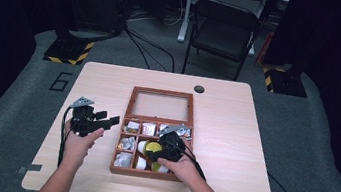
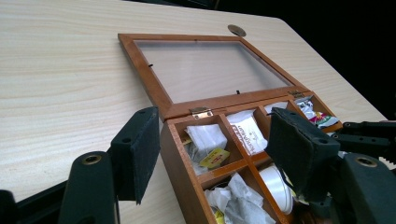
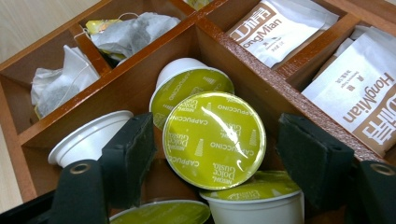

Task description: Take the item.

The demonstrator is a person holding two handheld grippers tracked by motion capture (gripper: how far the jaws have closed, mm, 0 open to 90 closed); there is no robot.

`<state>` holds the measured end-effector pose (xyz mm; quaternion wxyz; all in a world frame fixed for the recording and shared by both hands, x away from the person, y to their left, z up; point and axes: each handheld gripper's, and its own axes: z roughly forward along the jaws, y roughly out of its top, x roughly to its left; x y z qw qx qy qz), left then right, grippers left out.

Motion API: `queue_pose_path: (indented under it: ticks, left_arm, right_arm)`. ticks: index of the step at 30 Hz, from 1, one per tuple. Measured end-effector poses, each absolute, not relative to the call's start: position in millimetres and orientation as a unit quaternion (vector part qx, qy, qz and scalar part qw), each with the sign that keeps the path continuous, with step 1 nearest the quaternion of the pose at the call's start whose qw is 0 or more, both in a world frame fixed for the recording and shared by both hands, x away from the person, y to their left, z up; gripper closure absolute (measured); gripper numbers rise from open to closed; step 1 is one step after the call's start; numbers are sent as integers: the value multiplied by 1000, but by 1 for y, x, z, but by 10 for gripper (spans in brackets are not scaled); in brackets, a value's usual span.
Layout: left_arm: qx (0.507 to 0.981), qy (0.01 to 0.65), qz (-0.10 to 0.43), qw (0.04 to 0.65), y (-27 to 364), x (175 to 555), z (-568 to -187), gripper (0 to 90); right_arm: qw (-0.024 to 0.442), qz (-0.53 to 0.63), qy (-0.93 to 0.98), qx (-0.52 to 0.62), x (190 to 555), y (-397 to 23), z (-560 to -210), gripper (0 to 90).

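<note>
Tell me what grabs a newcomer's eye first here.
The wooden tea box at mid-table, its glass lid lying open flat behind it. The right hand-held gripper hangs over a compartment of green-lidded Cappuccino capsules, one between its open jaws. White HongMian sachets fill the neighbouring compartments.

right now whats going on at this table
A person works a gripper in each hand over an open wooden tea box with its glass lid laid flat behind it. The right gripper is down in a compartment, its pads either side of a green-lidded cappuccino capsule without pressing on it. The left gripper waits open beside the box, holding nothing.
</note>
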<state>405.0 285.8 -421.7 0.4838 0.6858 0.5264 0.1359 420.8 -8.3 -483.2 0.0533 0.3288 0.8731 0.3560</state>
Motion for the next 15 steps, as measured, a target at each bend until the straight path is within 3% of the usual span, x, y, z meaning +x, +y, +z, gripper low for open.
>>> queue_pose_path:
  ticks: [15]
  left_arm:
    - [683,530,129,487,286,405,-423,345]
  right_arm:
    - [46,344,880,325,425,-5,-486,325]
